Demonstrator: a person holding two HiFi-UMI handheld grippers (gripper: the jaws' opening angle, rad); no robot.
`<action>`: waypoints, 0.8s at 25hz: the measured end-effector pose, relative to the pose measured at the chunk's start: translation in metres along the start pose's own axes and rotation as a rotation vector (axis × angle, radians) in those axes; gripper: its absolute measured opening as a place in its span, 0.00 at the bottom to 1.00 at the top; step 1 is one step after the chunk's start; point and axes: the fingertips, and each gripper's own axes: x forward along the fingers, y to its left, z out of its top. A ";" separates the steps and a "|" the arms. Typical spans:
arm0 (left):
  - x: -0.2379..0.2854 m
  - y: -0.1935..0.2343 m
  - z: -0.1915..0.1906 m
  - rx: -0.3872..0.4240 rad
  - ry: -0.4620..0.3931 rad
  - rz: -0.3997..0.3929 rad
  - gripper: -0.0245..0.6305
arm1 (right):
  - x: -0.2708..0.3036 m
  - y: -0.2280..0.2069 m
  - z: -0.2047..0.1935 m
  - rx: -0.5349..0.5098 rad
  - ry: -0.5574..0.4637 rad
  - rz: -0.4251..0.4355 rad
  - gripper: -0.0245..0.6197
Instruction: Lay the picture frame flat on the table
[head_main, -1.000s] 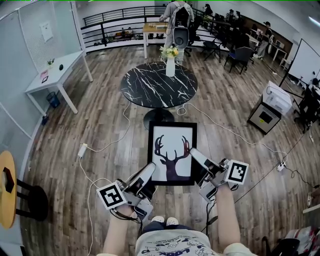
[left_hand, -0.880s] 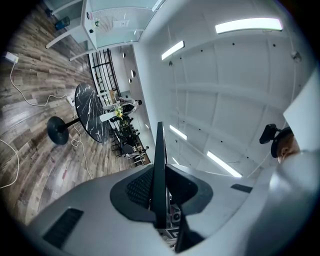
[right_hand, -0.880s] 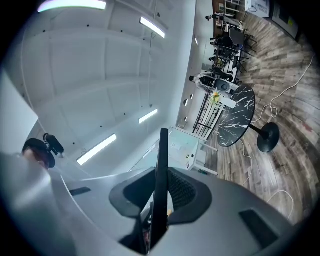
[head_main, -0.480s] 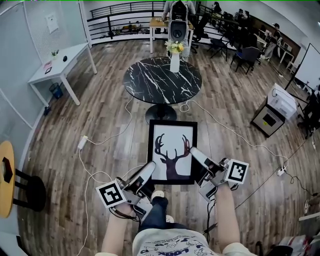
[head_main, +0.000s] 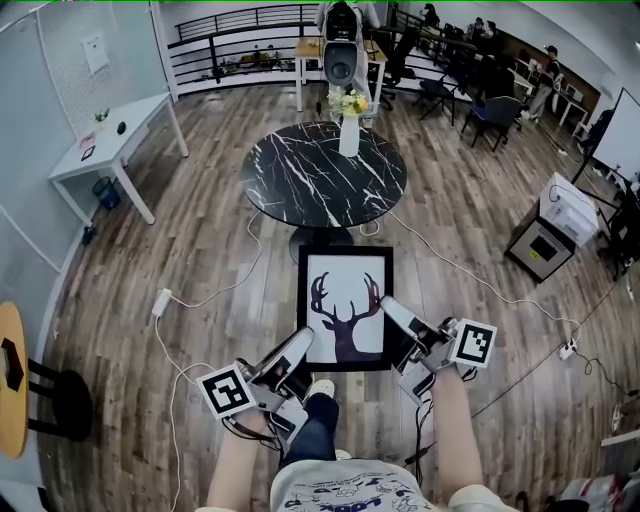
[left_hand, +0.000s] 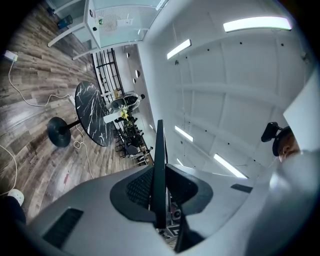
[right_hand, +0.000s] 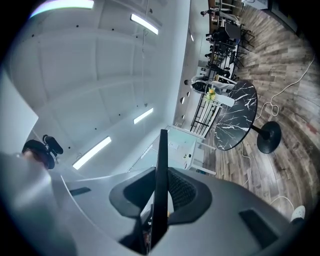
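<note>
Step in hand: carrying the picture frame (head_main: 345, 308) to the round marble surface (head_main: 325, 175), as I read it. Frame not yet down.

- Frame sits mid-picture in the head view, deer print facing up at the camera. It is held in the air over the wood floor, its top edge just below the near rim of the surface.
- Doing it well: keep both grips level so the frame does not twist. Bring it over the bare near half of the surface, well apart from the vase (head_main: 349, 130) at the far rim. Lower it until the back rests flat, and only then let go.
- Cable (head_main: 205, 293) trails on the floor at lower left; footing needs care.

Jaws:
- Left gripper (head_main: 300, 342): jaws narrowly apart and clamped on the frame's lower left edge. Its own view shows the frame edge-on between the pads.
- Right gripper (head_main: 392, 312): likewise clenched on the lower right edge, with the thin dark edge pinched between the pads.
</note>
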 end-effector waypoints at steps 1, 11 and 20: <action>0.008 0.005 0.009 0.002 0.004 0.000 0.16 | 0.008 -0.005 0.008 -0.004 -0.003 0.001 0.17; 0.091 0.034 0.114 0.016 0.034 -0.029 0.16 | 0.100 -0.040 0.097 -0.030 -0.039 0.000 0.17; 0.135 0.072 0.170 0.011 0.041 -0.022 0.16 | 0.155 -0.080 0.141 -0.029 -0.038 -0.010 0.17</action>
